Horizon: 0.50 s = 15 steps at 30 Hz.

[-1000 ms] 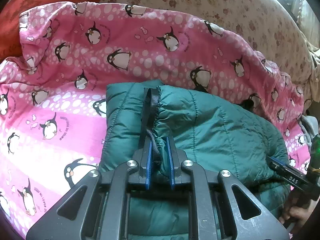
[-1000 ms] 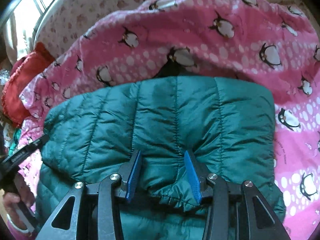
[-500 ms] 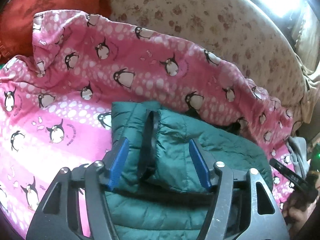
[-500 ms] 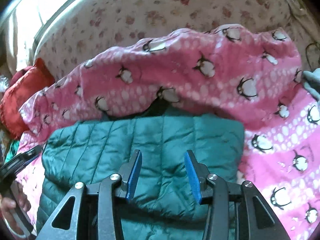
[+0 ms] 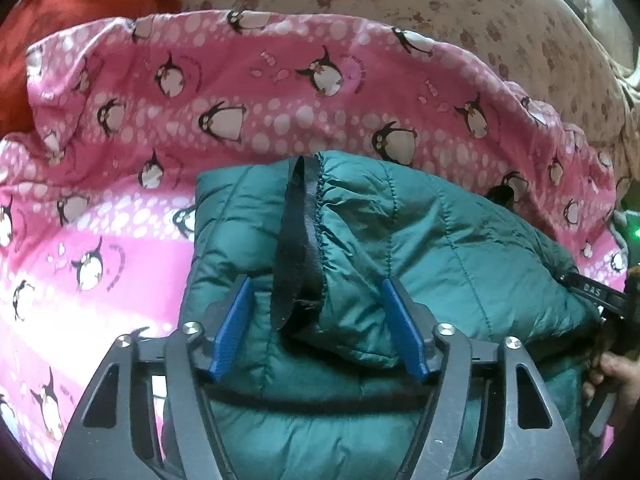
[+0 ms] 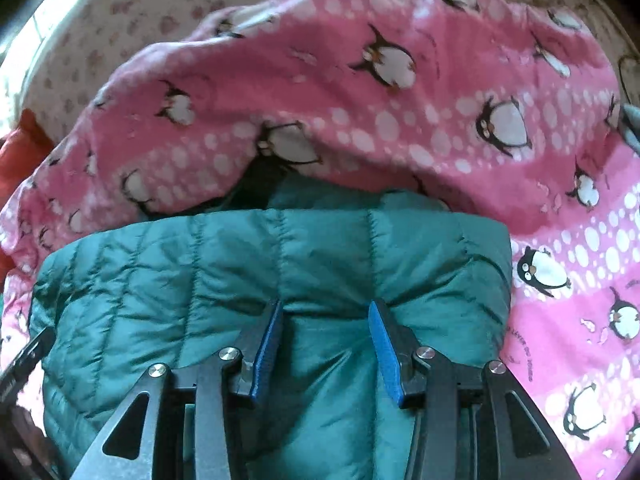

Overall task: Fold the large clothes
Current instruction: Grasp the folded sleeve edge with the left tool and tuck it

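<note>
Your working surface is a pink penguin-print blanket [image 5: 120, 208] spread over a bed or couch; which one cannot be told. It lies rumpled, with a raised ridge running along its far side. Beyond that ridge sits a beige floral-print fabric [image 5: 440, 12] that curves up like a backrest or bedcover. A red cushion [image 5: 80, 4] sits at the far left corner in the left wrist view, touching the blanket's edge. Bright daylight enters from the upper corner past the floral fabric.

The green quilted jacket [image 5: 440, 232] lies folded on the blanket, its far edge just against the ridge. A black-lined opening [image 5: 298, 240] faces up on its left portion.

Your left claw [image 5: 316, 320] is spread wide, blue pads on either side of that opening, with jacket fabric between them but not pinched. Your right claw [image 6: 326, 338] is likewise spread, its pads resting on the jacket's near fold, nothing gripped. Your right hand [image 5: 612, 376] shows at the edge of the left wrist view.
</note>
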Each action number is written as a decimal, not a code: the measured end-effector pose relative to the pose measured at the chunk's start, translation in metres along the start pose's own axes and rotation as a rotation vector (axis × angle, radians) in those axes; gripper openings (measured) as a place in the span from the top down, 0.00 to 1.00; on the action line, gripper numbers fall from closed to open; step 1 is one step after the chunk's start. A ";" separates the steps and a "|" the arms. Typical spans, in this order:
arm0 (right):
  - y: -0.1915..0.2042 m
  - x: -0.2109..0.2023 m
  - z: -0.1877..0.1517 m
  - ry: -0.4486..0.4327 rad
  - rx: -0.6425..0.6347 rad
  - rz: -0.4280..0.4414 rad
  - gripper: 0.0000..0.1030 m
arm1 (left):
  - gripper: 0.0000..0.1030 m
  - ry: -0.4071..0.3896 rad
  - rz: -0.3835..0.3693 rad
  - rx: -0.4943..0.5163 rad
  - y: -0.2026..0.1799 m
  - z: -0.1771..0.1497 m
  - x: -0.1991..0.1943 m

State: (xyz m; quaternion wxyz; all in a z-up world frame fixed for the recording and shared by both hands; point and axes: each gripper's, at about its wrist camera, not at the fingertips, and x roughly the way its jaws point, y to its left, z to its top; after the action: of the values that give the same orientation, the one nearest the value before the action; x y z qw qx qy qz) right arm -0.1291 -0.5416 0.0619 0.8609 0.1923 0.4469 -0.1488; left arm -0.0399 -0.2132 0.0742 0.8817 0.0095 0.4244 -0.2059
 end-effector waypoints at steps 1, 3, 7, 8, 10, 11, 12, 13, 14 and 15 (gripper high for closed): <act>-0.002 0.005 0.001 0.000 0.003 -0.011 0.59 | 0.33 -0.002 0.004 0.005 -0.001 0.000 0.001; -0.002 0.010 0.004 0.010 0.001 -0.021 0.59 | 0.33 0.003 0.012 0.008 -0.002 0.001 0.003; -0.002 -0.010 0.008 0.003 0.002 0.006 0.59 | 0.33 0.018 -0.002 -0.016 0.003 0.002 0.005; -0.002 -0.023 0.009 -0.017 0.013 0.031 0.59 | 0.33 0.019 -0.005 -0.020 0.003 0.002 0.005; -0.004 -0.047 0.004 -0.048 0.014 0.078 0.59 | 0.33 0.019 -0.007 -0.022 0.002 0.002 0.004; -0.002 -0.058 0.000 -0.060 0.002 0.096 0.59 | 0.33 0.019 -0.006 -0.021 0.003 0.002 0.004; 0.001 -0.068 -0.004 -0.067 -0.018 0.113 0.59 | 0.33 0.017 -0.004 -0.020 0.003 0.002 0.004; 0.004 -0.075 -0.009 -0.071 -0.037 0.125 0.59 | 0.33 0.018 -0.004 -0.021 0.003 0.002 0.003; 0.008 -0.081 -0.016 -0.071 -0.064 0.131 0.59 | 0.33 0.018 -0.004 -0.021 0.003 0.002 0.004; 0.012 -0.083 -0.022 -0.059 -0.086 0.121 0.59 | 0.33 0.016 -0.002 -0.021 0.003 0.002 0.003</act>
State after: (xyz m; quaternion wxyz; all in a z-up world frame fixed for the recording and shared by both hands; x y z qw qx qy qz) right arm -0.1856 -0.5138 0.1216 0.8887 0.1771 0.4148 -0.0827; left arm -0.0355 -0.2119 0.0725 0.8782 0.0014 0.4335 -0.2021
